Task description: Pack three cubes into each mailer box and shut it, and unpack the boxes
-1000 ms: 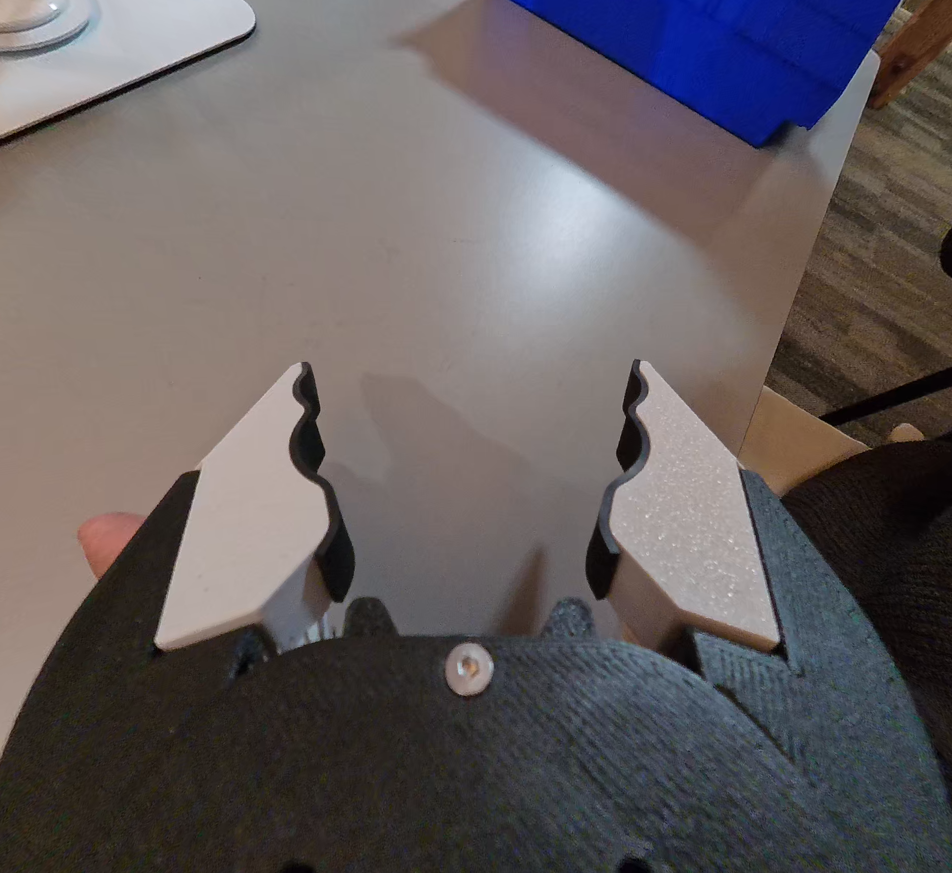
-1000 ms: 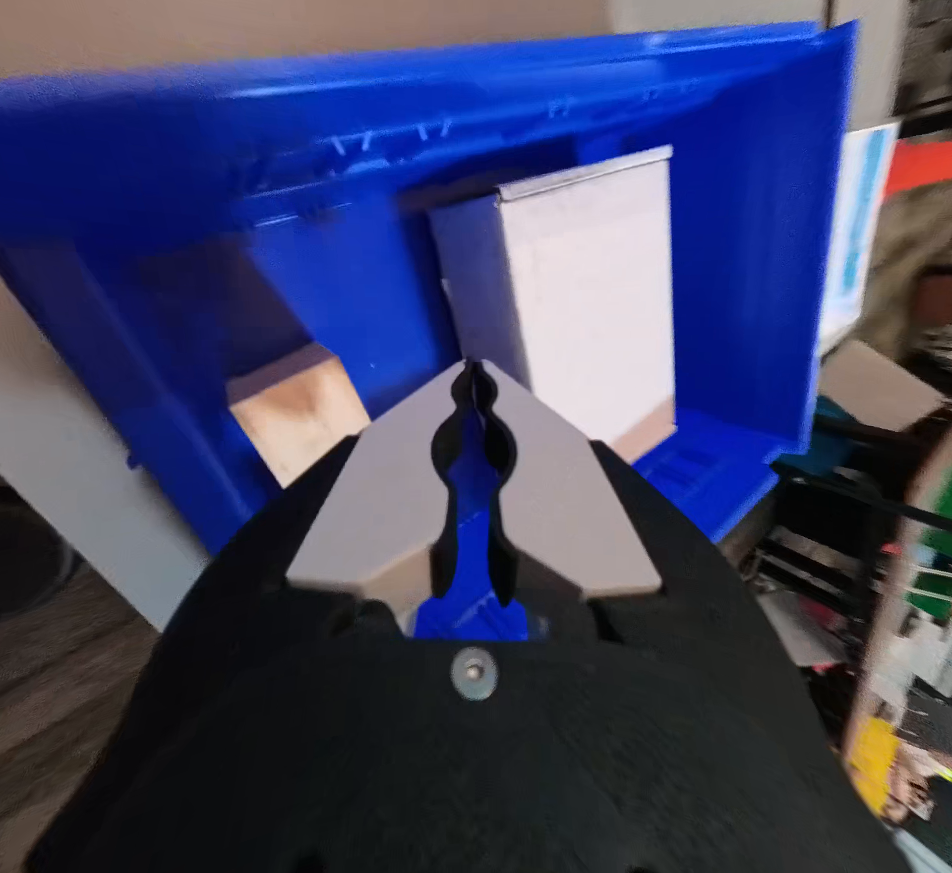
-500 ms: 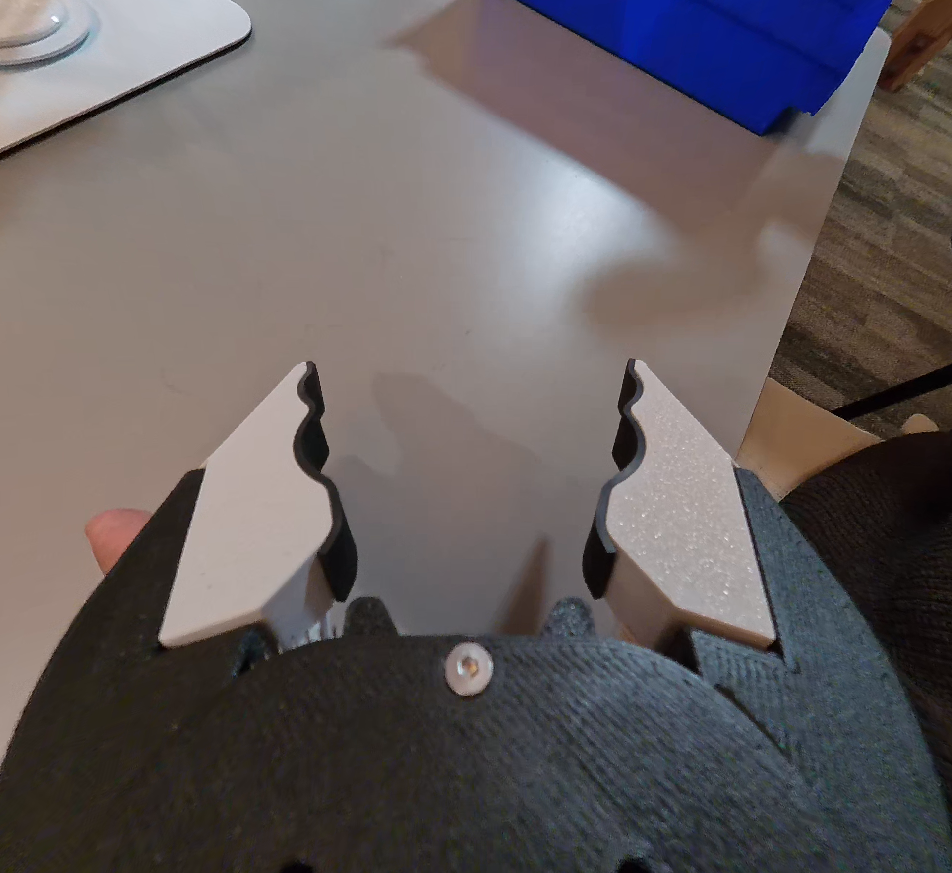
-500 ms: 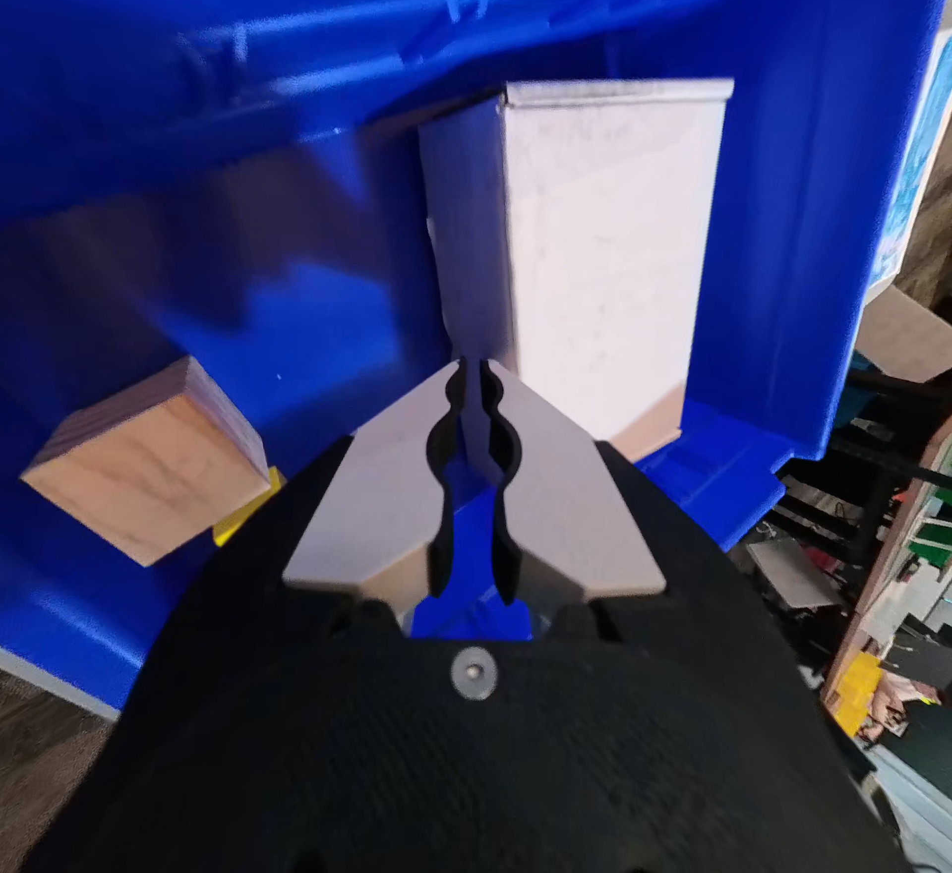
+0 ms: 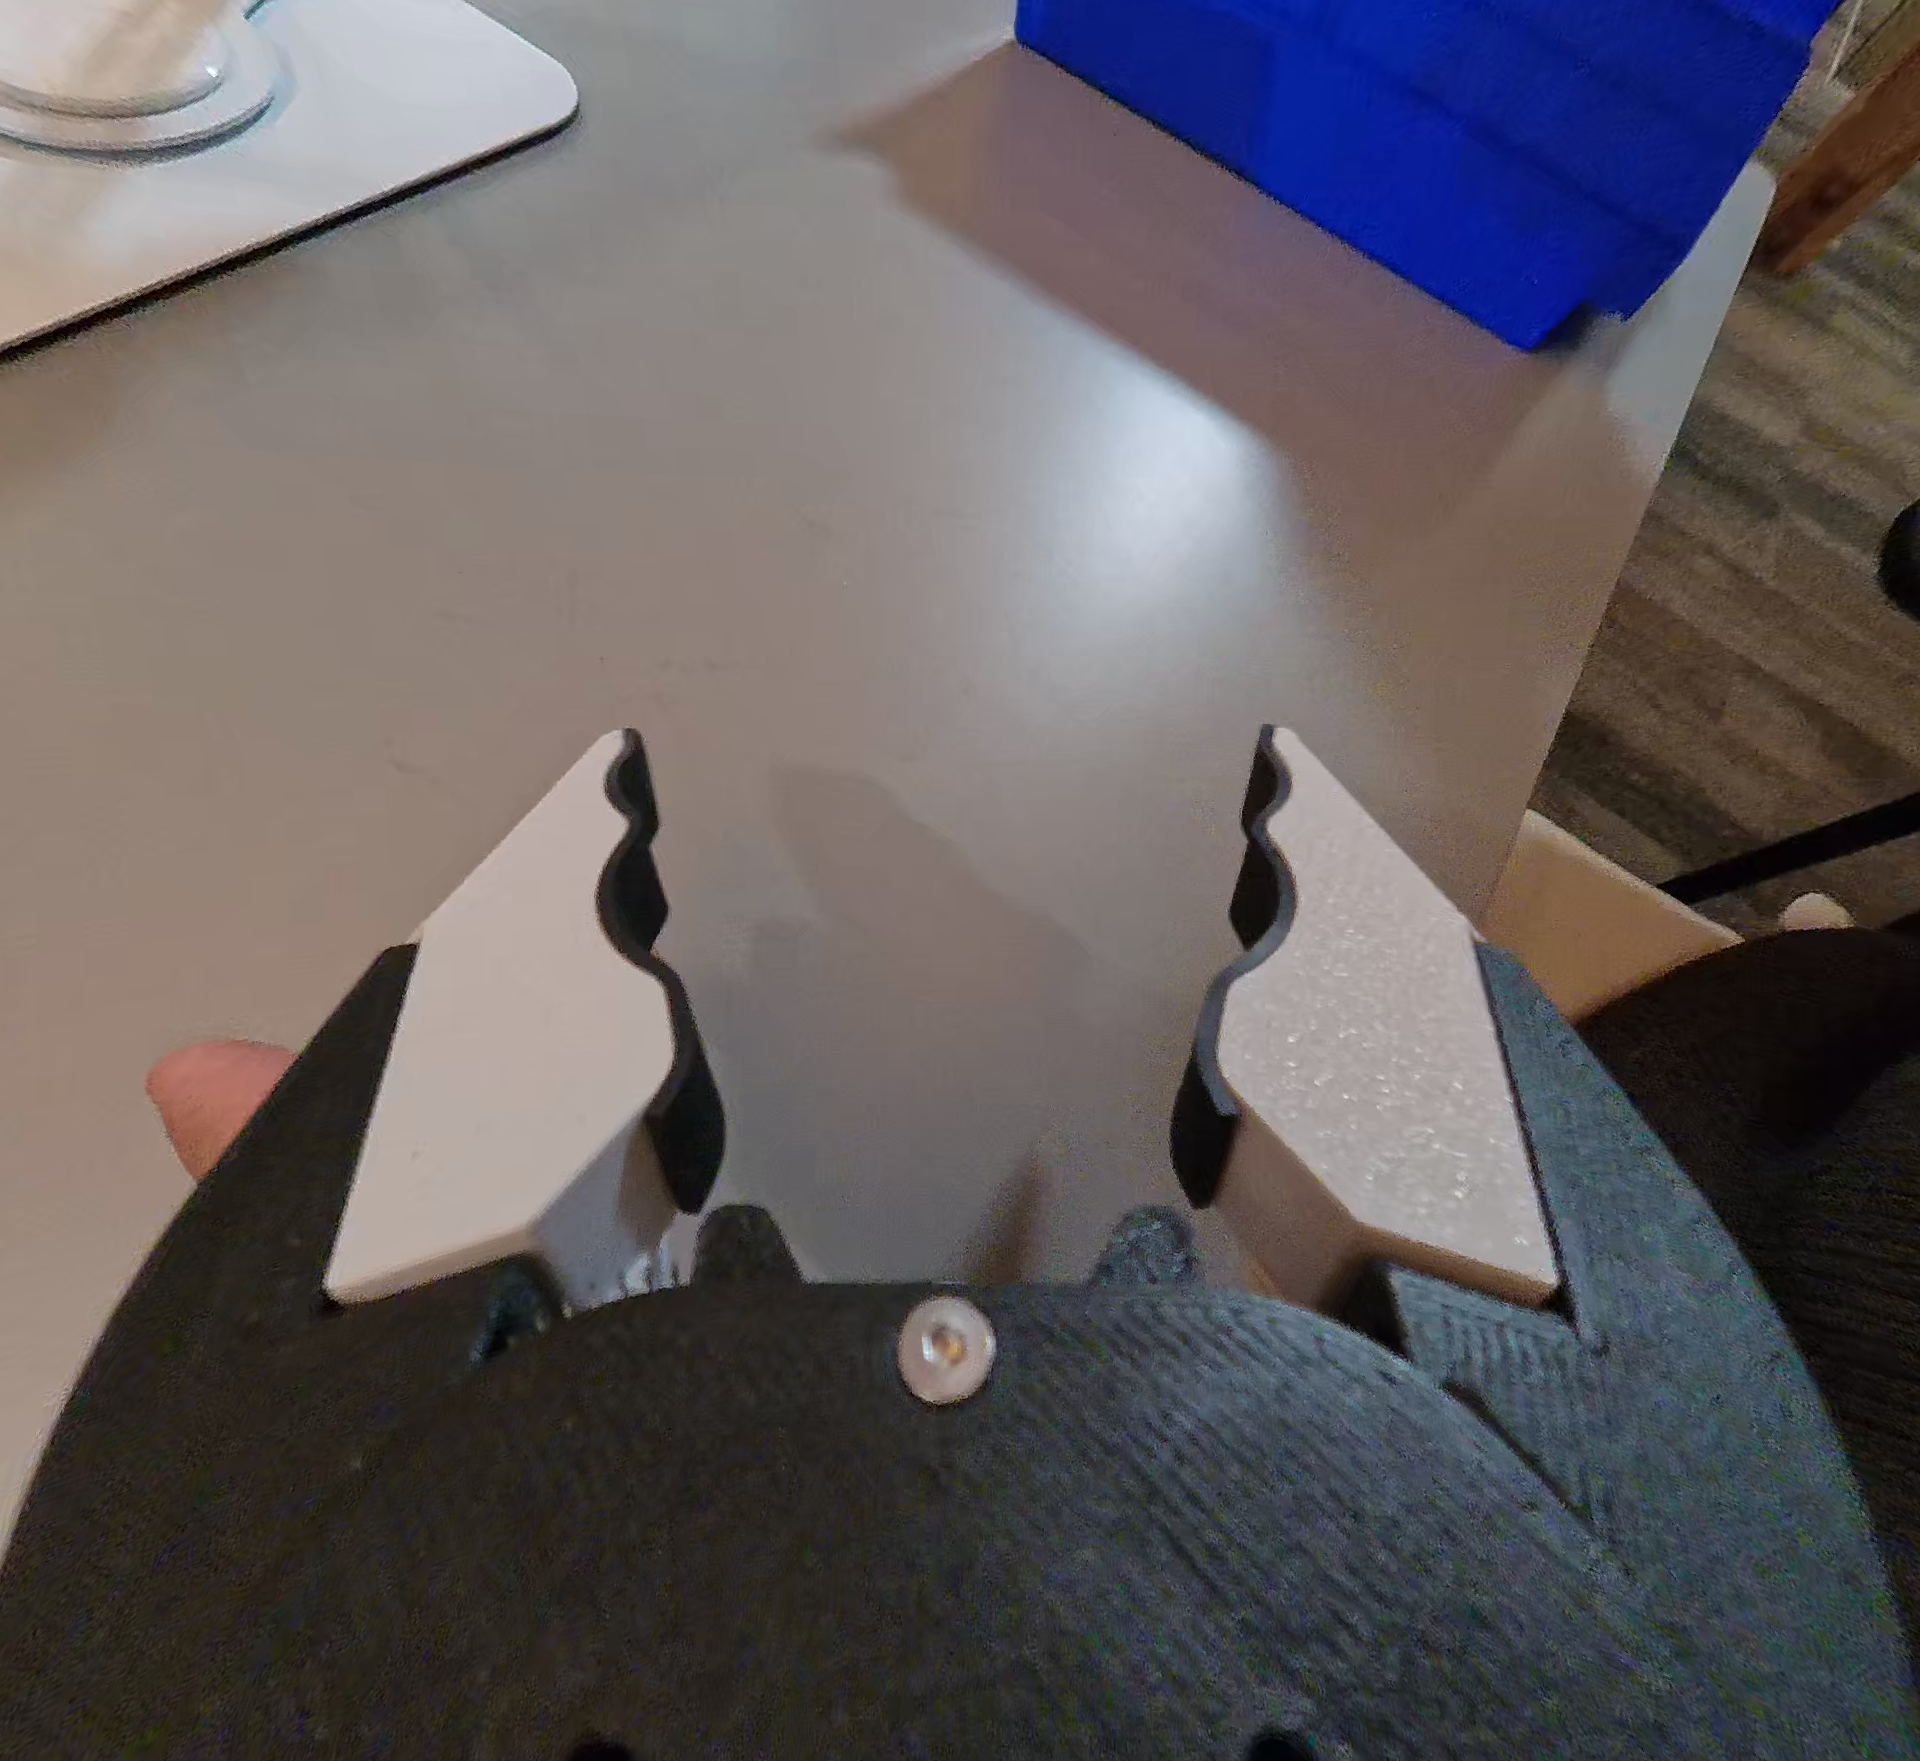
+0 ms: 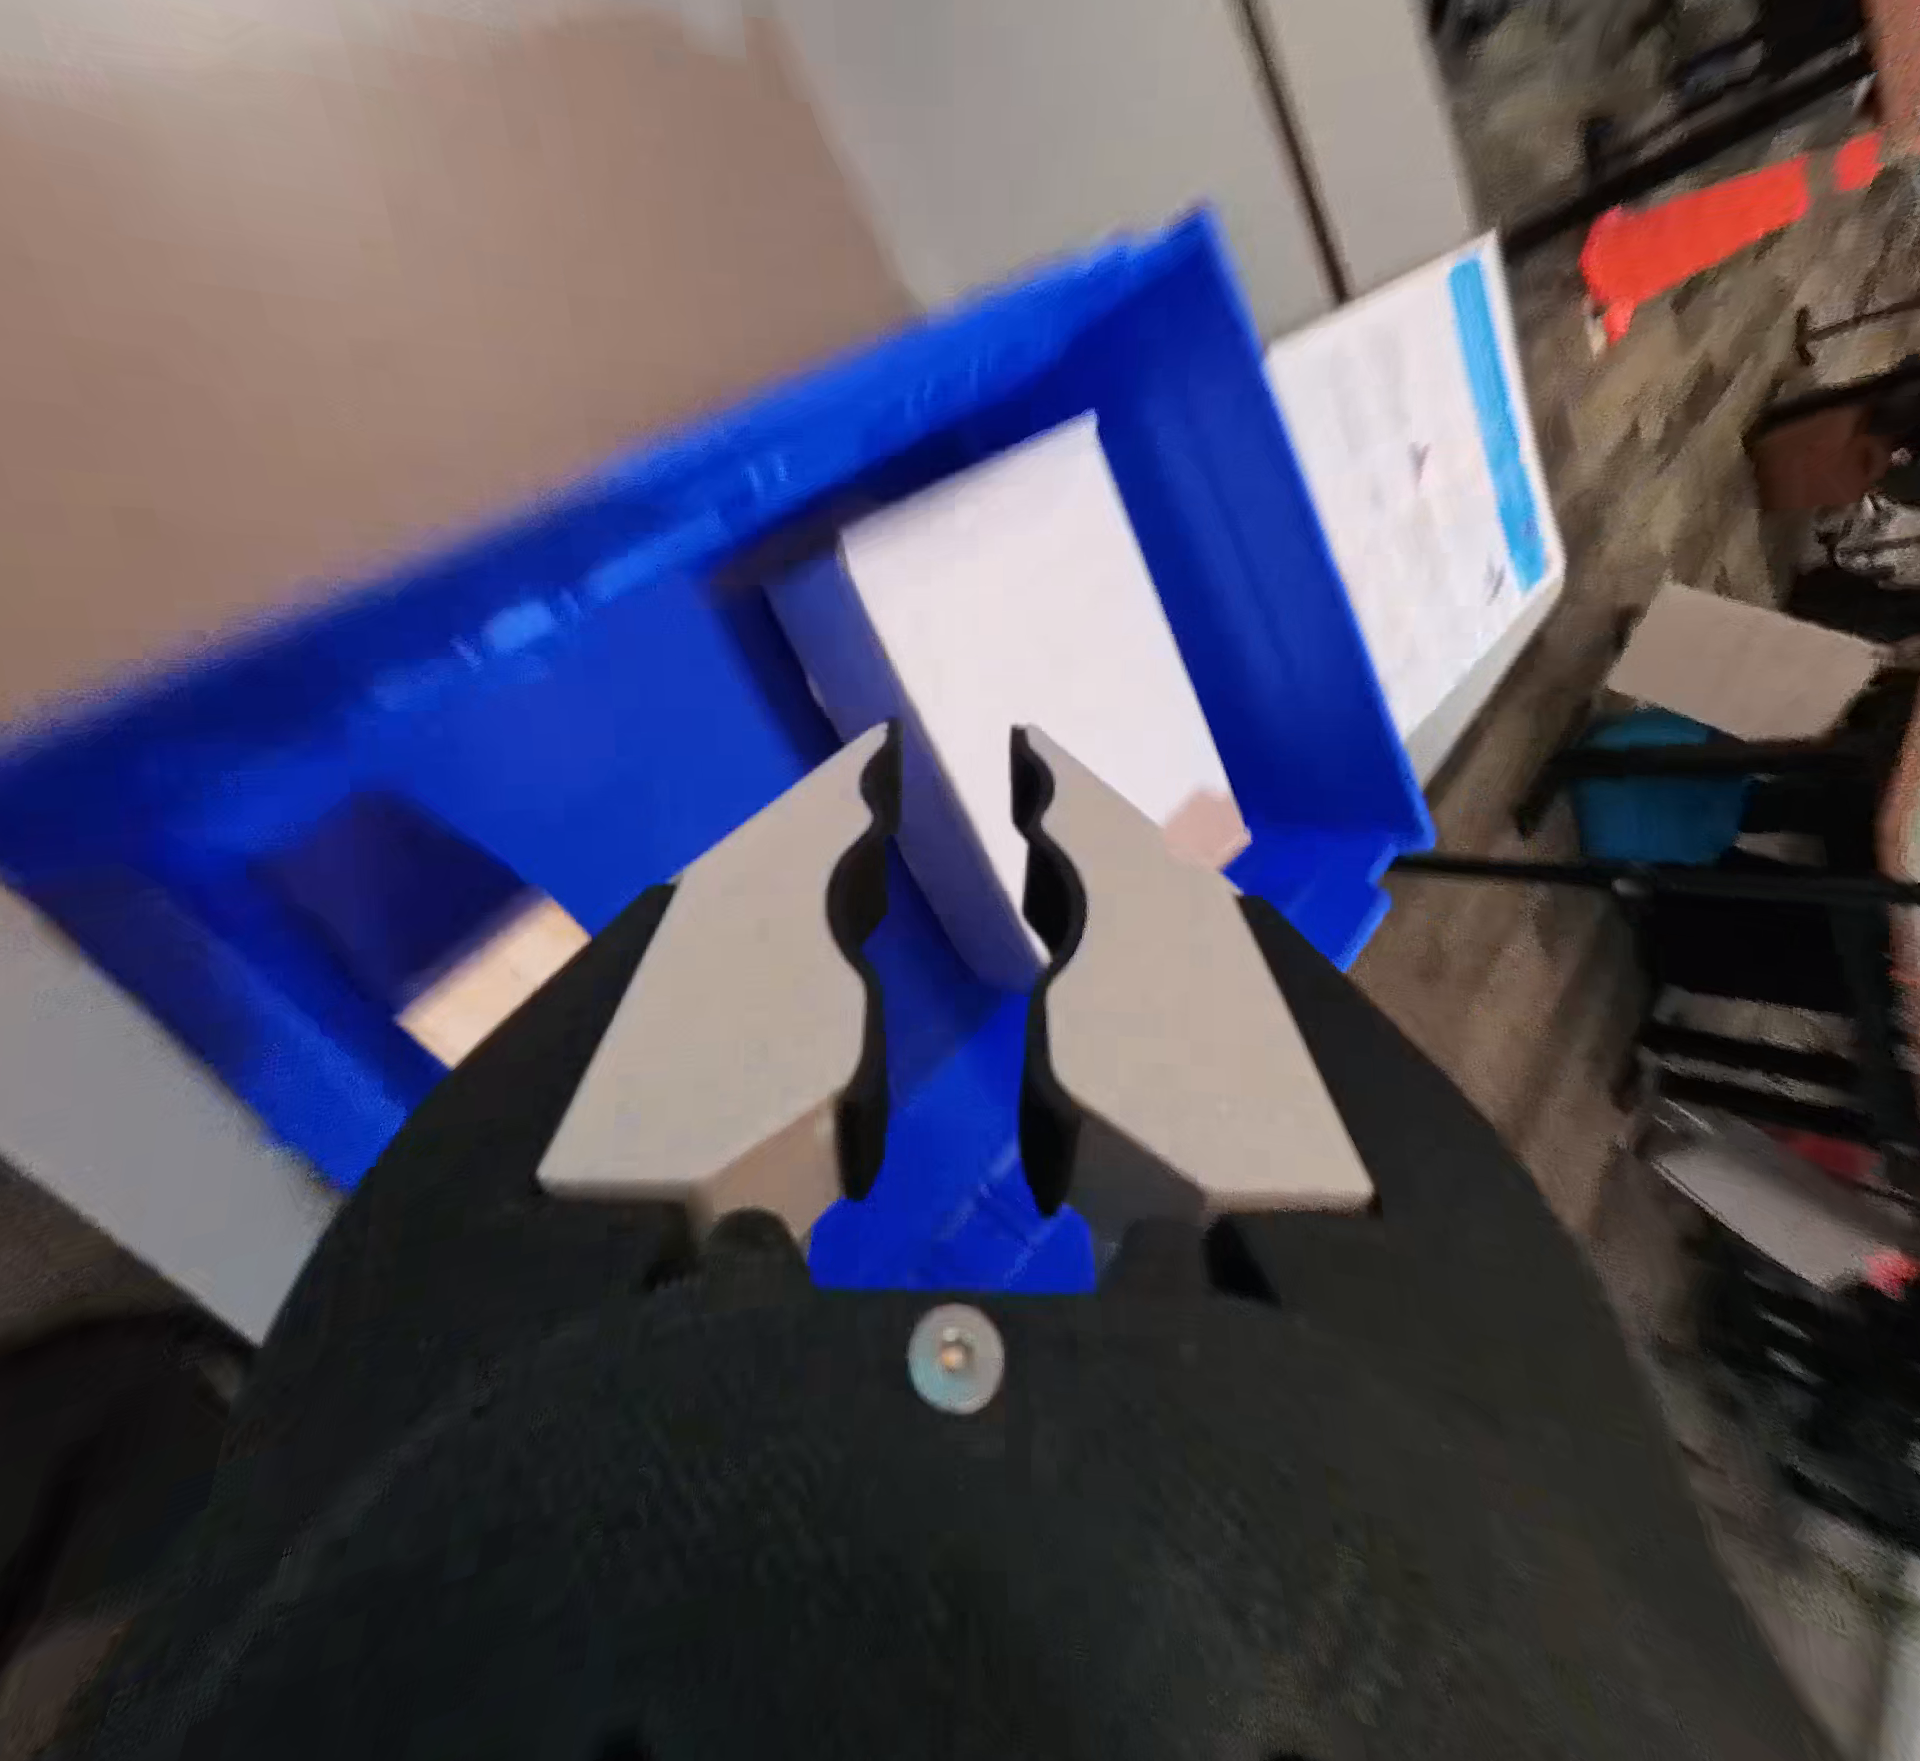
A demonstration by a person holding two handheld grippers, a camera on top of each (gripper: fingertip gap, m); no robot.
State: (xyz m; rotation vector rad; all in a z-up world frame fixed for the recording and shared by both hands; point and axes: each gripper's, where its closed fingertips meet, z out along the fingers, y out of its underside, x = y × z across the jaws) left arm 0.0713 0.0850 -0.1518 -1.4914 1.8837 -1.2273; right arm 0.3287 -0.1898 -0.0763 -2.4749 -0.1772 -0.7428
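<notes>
My landmark is the blue plastic bin (image 6: 1299, 568), which sits on the grey tabletop (image 5: 727, 516) at its far right corner. The bin holds a white cardboard mailer box (image 6: 1018, 631) standing on end against the right-hand wall, shut as far as I can tell. Toward the left of the bin floor lies a pale wooden cube (image 6: 488, 973), well apart from the mailer box and partly hidden behind my finger. The view is blurred, so I cannot tell whether more cubes lie in the bin.

My right gripper (image 6: 954, 745) is above the bin's near edge, pointing at the left face of the mailer box; its jaws stand narrowly parted and grip nothing.

My left gripper (image 5: 940, 745) is over the bare tabletop, well short of the bin, jaws wide apart and empty. A white rounded mat (image 5: 343, 122) lies on the tabletop far left of the bin.
</notes>
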